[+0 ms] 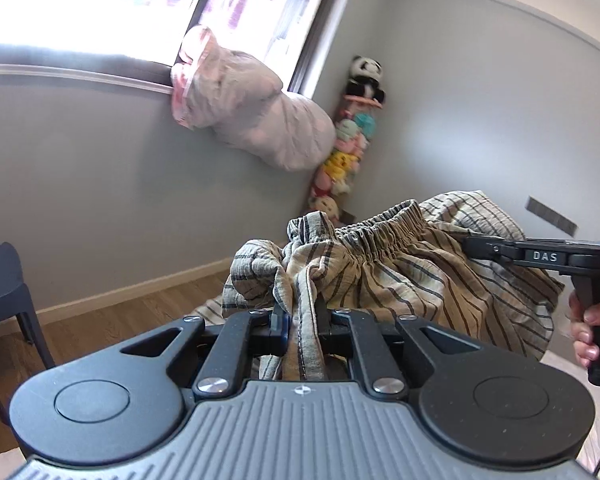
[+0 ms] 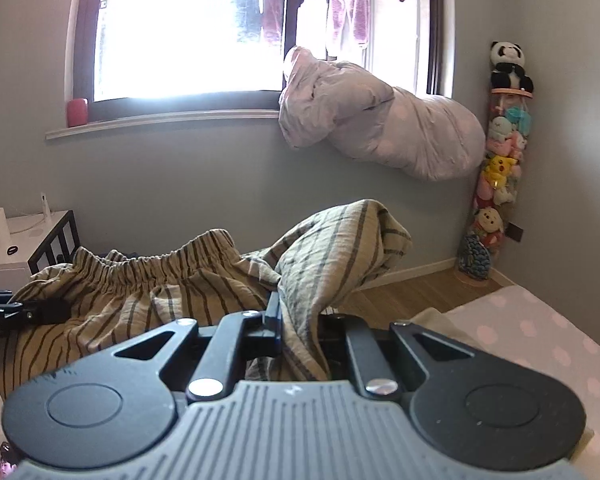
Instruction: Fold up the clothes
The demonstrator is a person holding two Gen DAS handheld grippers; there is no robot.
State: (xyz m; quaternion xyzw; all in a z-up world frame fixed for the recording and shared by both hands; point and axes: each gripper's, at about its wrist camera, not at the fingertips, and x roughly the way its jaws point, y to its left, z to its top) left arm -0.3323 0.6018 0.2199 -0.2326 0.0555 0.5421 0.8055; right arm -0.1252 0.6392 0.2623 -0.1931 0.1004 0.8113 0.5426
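Both claws clamp the striped shorts (image 1: pixel 384 276): left gripper (image 1: pixel 300 320) pinches a bunched edge, right gripper (image 2: pixel 296 320) another fold, so the garment hangs aloft between them over the dotted bed (image 2: pixel 540 332), probably to spread it for folding.

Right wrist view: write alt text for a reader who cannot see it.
The right gripper is clamped on a bunch of striped beige shorts, held up with the elastic waistband showing. The left gripper pinches the fabric at the left edge. Behind are a bright window, a quilt over the sill, and a column of plush toys.
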